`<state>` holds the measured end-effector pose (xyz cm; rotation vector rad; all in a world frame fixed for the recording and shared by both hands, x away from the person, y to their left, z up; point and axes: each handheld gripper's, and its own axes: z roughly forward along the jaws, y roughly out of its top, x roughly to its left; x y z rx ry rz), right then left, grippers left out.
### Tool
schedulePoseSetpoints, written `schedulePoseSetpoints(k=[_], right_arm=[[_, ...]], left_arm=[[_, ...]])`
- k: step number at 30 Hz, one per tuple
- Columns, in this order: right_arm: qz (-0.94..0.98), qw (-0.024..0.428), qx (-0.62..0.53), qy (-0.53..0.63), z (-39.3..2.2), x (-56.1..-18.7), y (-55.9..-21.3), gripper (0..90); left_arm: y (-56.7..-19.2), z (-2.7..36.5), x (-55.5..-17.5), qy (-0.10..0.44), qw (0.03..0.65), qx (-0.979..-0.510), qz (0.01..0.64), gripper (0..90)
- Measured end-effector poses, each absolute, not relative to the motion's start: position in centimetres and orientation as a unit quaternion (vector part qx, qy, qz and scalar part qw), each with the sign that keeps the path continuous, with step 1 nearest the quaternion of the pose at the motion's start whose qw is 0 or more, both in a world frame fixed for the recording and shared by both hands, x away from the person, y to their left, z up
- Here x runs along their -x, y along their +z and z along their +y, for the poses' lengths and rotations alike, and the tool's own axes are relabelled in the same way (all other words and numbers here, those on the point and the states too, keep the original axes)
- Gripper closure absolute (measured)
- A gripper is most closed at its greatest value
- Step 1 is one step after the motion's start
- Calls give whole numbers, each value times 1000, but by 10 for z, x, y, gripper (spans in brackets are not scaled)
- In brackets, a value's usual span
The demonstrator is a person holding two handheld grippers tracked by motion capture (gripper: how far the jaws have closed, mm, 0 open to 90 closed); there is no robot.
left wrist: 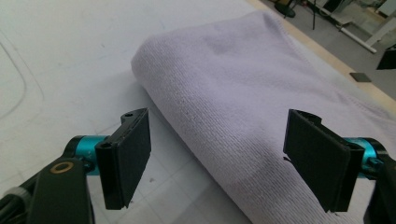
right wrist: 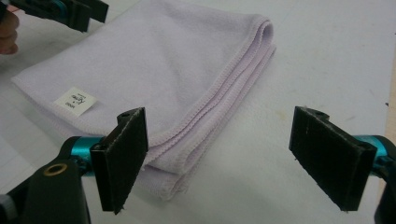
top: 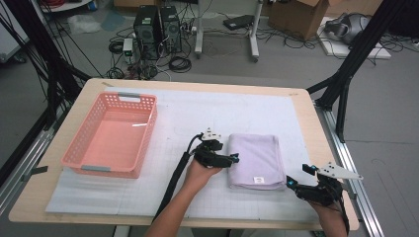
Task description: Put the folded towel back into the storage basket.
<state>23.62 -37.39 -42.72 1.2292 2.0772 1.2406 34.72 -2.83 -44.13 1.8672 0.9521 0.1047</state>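
Observation:
A folded lilac towel [top: 254,159] with a small white label [top: 257,179] lies on the white mat. My left gripper [top: 233,159] sits at its left folded edge, open, with the fold [left wrist: 224,121] rising between its jaws. My right gripper [top: 291,182] hovers by the towel's near right corner, open. In the right gripper view the towel's stacked hems [right wrist: 219,93] run between the jaws, and the label [right wrist: 74,101] shows at left. The left gripper [right wrist: 70,11] appears at the top left of that view.
A pink plastic basket [top: 84,148] stands on the left of the table, nothing in it. A white gridded mat [top: 207,111] covers the wooden tabletop. The table's right edge [top: 321,128] is close to my right gripper. Cables, computer towers and boxes sit on the floor beyond.

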Motion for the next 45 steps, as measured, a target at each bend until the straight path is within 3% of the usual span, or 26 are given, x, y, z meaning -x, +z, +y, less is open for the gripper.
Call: schedulePoseSetpoints(k=[12, 15, 20, 23, 29, 45], right_arm=[[749, 210, -443, 446, -374, -236, -427, 186], [749, 210, -442, 447, -373, -237, -427, 186], [750, 209, -442, 446, -372, -237, -427, 186], [750, 209, -442, 446, -373, -236, -427, 187], [748, 206, -445, 446, -373, -237, -428, 187], [748, 204, -443, 450, -369, -237, -428, 186]], left_arm=[[-452, -48, -349, 6, 473, -783, 404, 281], [-453, -49, -349, 2, 476, -781, 404, 368], [-454, -48, -350, -31, 486, -771, 411, 605], [-454, -44, -349, -33, 497, -766, 406, 669], [-452, -35, -344, -30, 519, -757, 395, 695], [-436, 19, -326, 45, 559, -753, 343, 706]])
